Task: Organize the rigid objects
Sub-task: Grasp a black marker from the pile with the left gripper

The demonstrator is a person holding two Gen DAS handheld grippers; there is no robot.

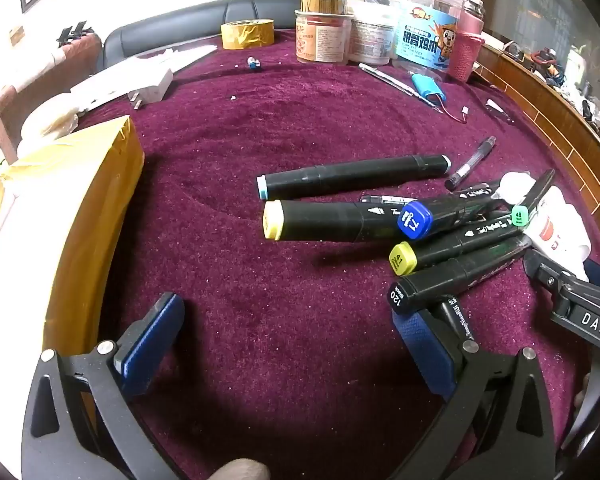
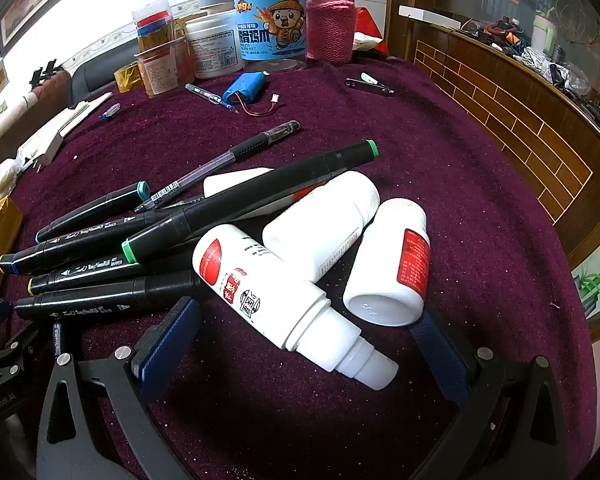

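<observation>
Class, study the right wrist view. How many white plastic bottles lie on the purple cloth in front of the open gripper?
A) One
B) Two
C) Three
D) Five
C: three white plastic bottles lie on their sides on the purple velvet cloth: the red-labelled one nearest, a plain white one behind it, and a red-labelled one at right, all ahead of the open right gripper.

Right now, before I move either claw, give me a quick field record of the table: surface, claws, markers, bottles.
surface: maroon cloth
left claw: open, empty
right claw: open, around the nearest bottle's cap end, not gripping
art markers: black, loosely piled, lying flat
white bottles: three, lying down, touching
gel pen: behind the pile
back edge: jars
</observation>
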